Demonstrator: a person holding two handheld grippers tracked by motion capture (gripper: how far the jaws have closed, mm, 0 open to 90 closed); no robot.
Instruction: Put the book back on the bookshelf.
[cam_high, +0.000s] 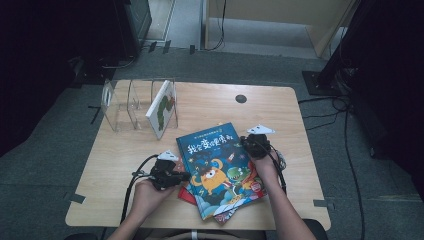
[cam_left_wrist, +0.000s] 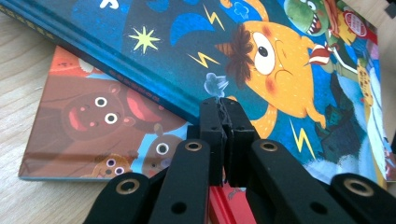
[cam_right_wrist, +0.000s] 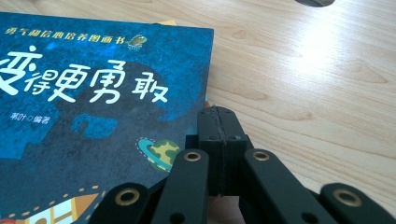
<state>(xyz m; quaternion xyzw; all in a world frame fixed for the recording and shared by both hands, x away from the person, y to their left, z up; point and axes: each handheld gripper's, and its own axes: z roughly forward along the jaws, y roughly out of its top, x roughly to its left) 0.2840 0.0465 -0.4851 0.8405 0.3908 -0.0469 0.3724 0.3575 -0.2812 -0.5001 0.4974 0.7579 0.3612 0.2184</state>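
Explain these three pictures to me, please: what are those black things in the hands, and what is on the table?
A person sits at a wooden table and holds a two-jaw gripping tool in each hand: the left gripper and the right gripper. One picture looks down from above; the other two come from cameras riding on each tool. Both tools have their jaws shut with nothing between them, at opposite edges of a blue picture book. It lies on a brown book. A clear rack holds a white book.
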